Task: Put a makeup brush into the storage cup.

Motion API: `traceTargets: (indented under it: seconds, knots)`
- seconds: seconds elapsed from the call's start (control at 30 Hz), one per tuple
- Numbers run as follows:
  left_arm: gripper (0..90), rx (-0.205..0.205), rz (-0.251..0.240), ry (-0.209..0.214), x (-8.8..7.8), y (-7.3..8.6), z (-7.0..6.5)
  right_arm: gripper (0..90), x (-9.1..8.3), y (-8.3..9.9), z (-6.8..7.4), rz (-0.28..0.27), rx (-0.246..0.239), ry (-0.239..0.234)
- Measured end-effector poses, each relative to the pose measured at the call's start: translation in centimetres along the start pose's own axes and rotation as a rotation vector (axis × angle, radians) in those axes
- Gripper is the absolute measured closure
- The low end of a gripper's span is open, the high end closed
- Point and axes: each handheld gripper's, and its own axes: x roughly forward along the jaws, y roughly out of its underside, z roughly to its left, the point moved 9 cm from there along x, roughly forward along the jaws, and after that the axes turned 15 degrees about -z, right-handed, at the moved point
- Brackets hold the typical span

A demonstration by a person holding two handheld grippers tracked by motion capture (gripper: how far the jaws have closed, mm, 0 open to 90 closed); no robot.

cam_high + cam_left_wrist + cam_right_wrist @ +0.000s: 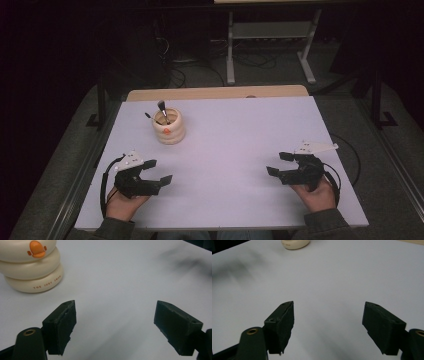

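High view: a cream, ringed ceramic-looking holder with a duck face (169, 127) stands on the white table (240, 150), toward its far left, nearer the left gripper (161, 171) than the right gripper (278, 163). It holds a dark-handled brush (162, 111) and a second thin tool (150, 116), both upright and leaning. Both grippers rest released, holding nothing.

Left gripper view: the holder (31, 266) looks rigid, smooth and probably breakable; the grooves between its rings offer the surest hold.

Right gripper view: the holder's base (295, 243) lies well beyond the parted jaws.
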Motion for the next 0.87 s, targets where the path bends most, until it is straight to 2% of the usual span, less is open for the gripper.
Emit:
traceTargets:
  seconds: [0.2, 0.3, 0.43, 0.87]
  knots:
    - [14.7, -0.009, -0.01, 0.004, -0.06, -0.04, -0.13, 21.0, -0.1, -0.02, -0.03, -0.005, -0.008, 0.007]
    - [13.7, -0.032, -0.02, 0.017, -0.15, -0.18, -0.34, 19.8, -0.18, 0.16, 0.08, 0.005, 0.004, 0.015]
    - [13.7, -0.018, -0.021, 0.012, -0.15, -0.17, -0.39, 19.5, -0.35, 0.3, 0.41, 0.008, -0.009, 0.011]
    - [13.8, -0.017, -0.023, 0.012, -0.44, -0.23, -0.29, 17.8, -0.18, 0.38, 0.65, 0.01, -0.007, 0.01]
